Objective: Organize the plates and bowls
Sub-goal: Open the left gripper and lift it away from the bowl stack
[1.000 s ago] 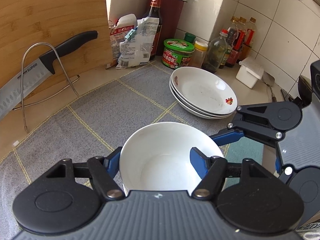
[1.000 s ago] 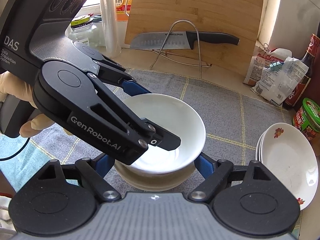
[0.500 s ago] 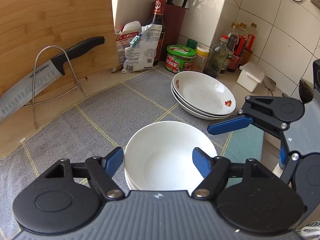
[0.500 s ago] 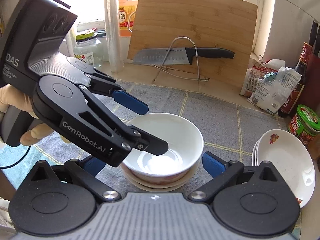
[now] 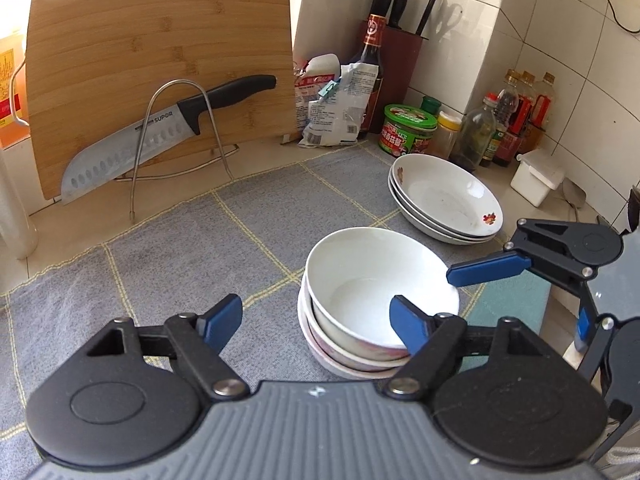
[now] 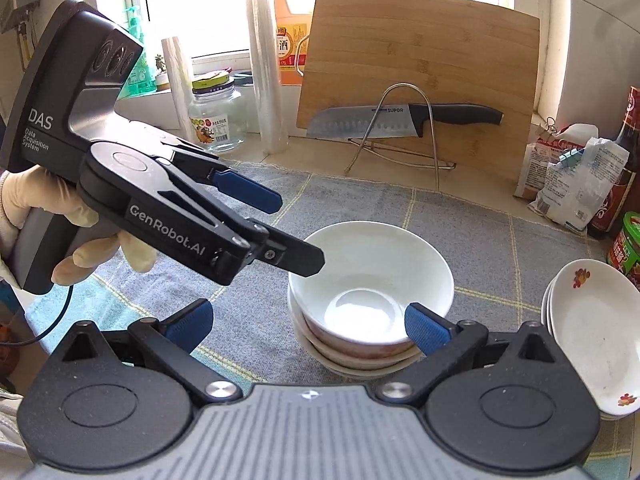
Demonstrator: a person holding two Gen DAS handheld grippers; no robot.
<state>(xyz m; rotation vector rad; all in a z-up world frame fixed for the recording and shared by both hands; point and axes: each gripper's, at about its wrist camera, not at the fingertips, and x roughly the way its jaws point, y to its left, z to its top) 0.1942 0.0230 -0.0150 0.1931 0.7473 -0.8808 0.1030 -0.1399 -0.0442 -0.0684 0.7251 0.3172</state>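
Nearest to us, the left gripper [image 5: 316, 322] has its jaws opening, with bare grey mat [image 5: 168, 256] between the blue pads and nothing pressed; its right pad sits in front of the stack's rim, and from this angle we cannot tell whether it touches. The right gripper [image 6: 306, 322] stands spread wide, its pads either side of empty mat, the right one just in front of the bowls, clamping nothing. In the right wrist view a gloved hand [image 6: 48, 216] holds the left tool, whose tip hangs over the near-left rim of the top bowl.

Just beyond the fingertips sits the stack of bowls [image 5: 376, 292]: a white bowl nested upright in what looks like two more with reddish bands outside, all resting on the mat. Near its right, apart from it, lies the stack of plates [image 5: 444, 204], three shallow white dishes with small flower prints, on the mat's far corner.

Farther back a knife [image 5: 160, 136] rests across a wire rack [image 5: 176, 144], in front of a wooden cutting board [image 5: 160, 64] leaning upright. To the right are plastic bags [image 5: 336, 108], a dark bottle [image 5: 372, 68], a green-lidded tub [image 5: 408, 128] and a knife block [image 5: 400, 56] against the tiled wall.
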